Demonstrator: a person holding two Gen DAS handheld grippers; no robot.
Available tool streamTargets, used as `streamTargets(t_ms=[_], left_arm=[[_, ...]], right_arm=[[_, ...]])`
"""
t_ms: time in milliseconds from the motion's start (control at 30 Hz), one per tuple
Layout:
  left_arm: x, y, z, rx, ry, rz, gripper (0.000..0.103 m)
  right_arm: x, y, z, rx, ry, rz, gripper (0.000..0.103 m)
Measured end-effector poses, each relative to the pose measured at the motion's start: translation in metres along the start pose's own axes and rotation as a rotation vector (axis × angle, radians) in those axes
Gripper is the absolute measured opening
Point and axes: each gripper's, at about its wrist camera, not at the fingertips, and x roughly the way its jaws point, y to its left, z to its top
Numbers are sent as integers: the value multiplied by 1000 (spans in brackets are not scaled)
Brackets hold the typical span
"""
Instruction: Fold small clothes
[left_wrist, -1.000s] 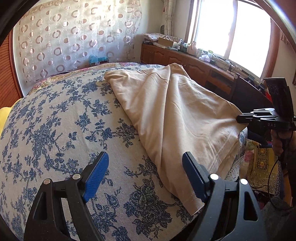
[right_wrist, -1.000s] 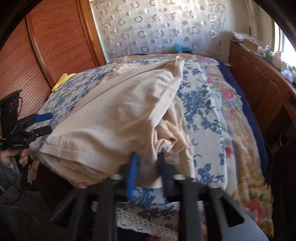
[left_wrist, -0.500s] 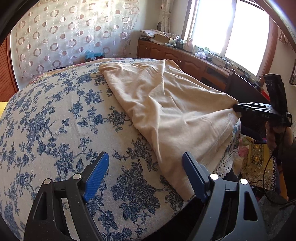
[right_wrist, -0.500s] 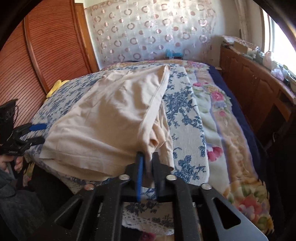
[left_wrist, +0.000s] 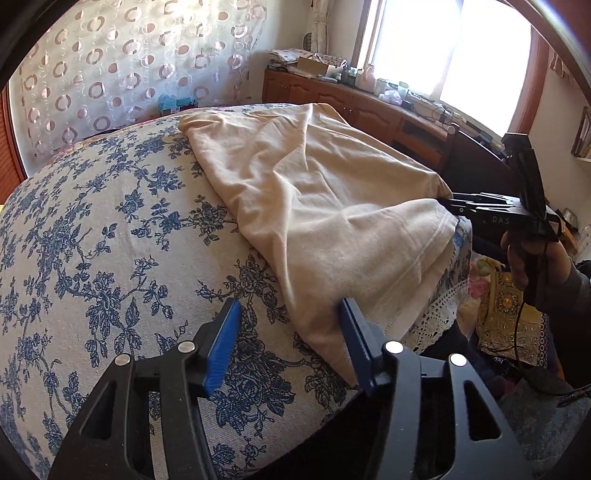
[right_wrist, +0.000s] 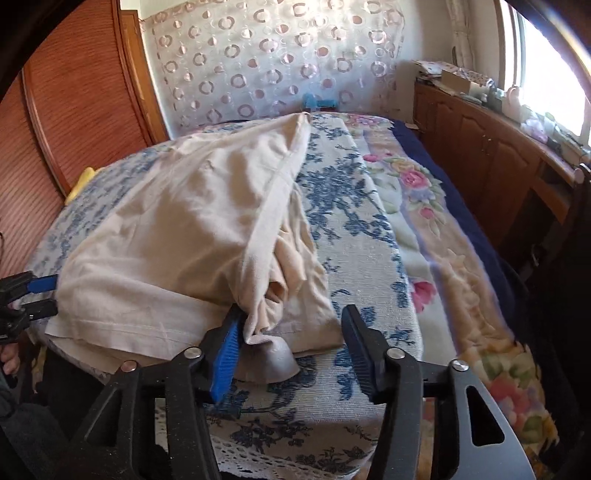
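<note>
Beige garment (left_wrist: 325, 206) spread over the blue-flowered bedspread (left_wrist: 110, 240), near its front edge; lower layers hidden under the top fold. Left gripper (left_wrist: 288, 339) just closing but not clamped, garment corner between the jaws, touching only the right pad. Right gripper (right_wrist: 291, 347) just opening, released, bunched hem beside its left pad. Window (left_wrist: 443, 48) overexposed, shelf items unclear
</note>
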Motion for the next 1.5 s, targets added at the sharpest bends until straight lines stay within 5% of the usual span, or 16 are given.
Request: streamTargets(t_ms=[267, 400, 467, 500, 567, 700, 900, 1067, 1267, 1500], left_arm=[[0, -4, -5, 8, 12, 4, 48], [-1, -11, -9, 19, 10, -15, 45], [-1, -16, -11, 33, 13, -27, 44], [-1, -18, -11, 41, 18, -34, 40], [0, -21, -10, 56, 31, -48, 11], [-10, -26, -1, 75, -1, -74, 4], [-51, -13, 61, 53, -180, -99, 4], [-44, 30, 133, -12, -261, -55, 4], [15, 84, 200, -63, -219, 56, 4], [79, 117, 229, -80, -132, 125, 4]], right_arm=[[-1, 9, -3, -15, 2, 33, 59], [-2, 11, -3, -31, 10, 93, 24], [-2, 10, -3, -26, 16, 132, 15], [-2, 10, -3, -22, 15, 150, 14], [-5, 8, -3, -17, 4, 193, 13], [-16, 5, 0, -16, -52, 245, 12], [-46, -13, 38, 23, -195, 315, 11], [-45, -20, 93, -1, -274, 314, 11], [15, -29, 159, 11, -234, 243, 11], [89, -13, 207, 6, -124, 198, 11]])
